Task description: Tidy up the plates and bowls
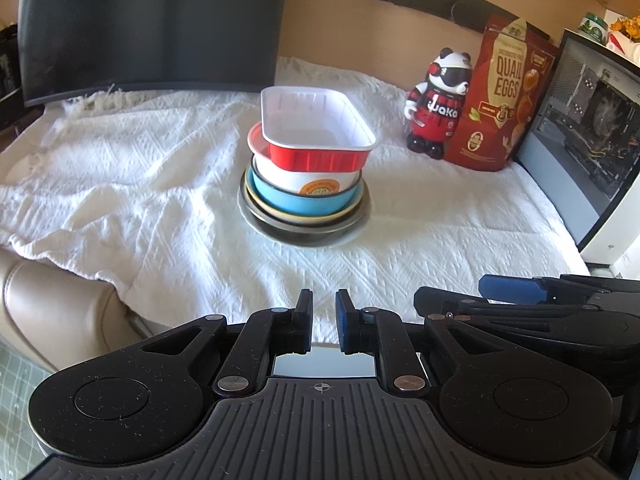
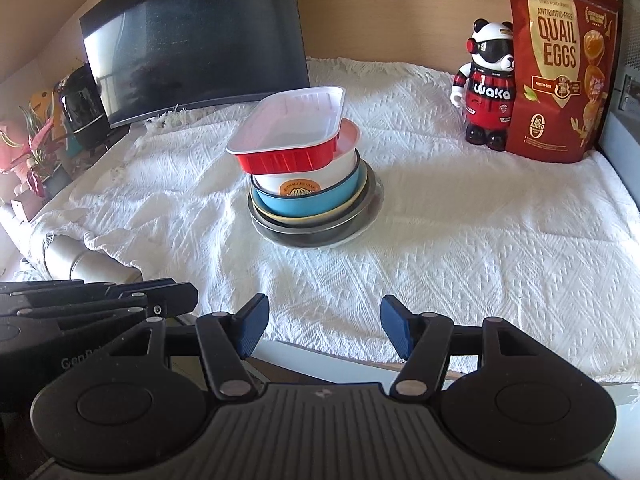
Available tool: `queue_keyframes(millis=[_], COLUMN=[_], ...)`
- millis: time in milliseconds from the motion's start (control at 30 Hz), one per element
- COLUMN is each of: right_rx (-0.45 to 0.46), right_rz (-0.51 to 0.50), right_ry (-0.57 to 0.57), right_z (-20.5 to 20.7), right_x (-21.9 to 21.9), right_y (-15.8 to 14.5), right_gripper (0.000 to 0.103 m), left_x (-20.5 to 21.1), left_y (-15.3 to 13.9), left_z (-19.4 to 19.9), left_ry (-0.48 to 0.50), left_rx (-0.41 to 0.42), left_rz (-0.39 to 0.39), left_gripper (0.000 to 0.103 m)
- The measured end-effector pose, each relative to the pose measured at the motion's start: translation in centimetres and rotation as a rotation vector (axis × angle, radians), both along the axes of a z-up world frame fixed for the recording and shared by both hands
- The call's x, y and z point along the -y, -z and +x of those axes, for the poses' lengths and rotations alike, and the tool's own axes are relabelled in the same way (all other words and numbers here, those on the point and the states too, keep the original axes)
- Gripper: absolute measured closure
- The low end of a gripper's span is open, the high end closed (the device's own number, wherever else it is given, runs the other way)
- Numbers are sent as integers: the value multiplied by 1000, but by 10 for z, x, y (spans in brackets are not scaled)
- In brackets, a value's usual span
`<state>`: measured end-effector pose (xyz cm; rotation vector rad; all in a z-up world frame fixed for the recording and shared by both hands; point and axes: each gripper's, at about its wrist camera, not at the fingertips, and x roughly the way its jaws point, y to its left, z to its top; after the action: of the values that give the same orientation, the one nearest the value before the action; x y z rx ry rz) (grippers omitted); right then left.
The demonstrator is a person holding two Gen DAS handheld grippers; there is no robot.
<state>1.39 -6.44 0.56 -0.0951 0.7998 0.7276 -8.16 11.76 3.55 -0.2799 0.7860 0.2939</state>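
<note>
A white woven cloth [image 2: 460, 240] covers the worktop, with a dark curved monitor [image 2: 192, 40] in the upper left of the right wrist view and a panda figurine [image 2: 486, 96] beside a red bag of quail eggs [image 2: 560, 68] in the upper right.

Near the middle of both views stands the stack of dishes [image 1: 306, 172] — everything nested into one pile on the cloth. At the bottom is a pale plate [image 1: 352, 234], then a grey metal bowl [image 1: 304, 232], a yellow-rimmed dish whose rim alone shows, and a light blue bowl [image 1: 296, 202]. Inside that sits a white bowl [image 1: 288, 176] with an orange round label and a pinkish-red rim. On top rests a rectangular foil tray [image 1: 316, 132], red and ribbed outside, white inside, tilted and hanging over one side of the pile.

Both grippers sit at the bottom of the frames, well apart from the stack, holding nothing. The left gripper [image 1: 324, 320] has its fingers drawn close together with only a narrow gap; the right gripper [image 2: 324, 330] has its blue-padded fingers standing clearly apart — over bare cloth.
</note>
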Motion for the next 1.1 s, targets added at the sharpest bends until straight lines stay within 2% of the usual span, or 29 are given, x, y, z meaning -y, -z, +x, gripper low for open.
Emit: queue_keyframes(millis=[1100], right_rx=[-15], right_rz=[6], right_ry=[12], right_z=[1], right_x=[7], right_y=[1], right_gripper=[40], left_x=[4], left_y=[-1], left_z=[4], left_ry=[20], left_rx=[-10], left_rz=[2], left_gripper=[87])
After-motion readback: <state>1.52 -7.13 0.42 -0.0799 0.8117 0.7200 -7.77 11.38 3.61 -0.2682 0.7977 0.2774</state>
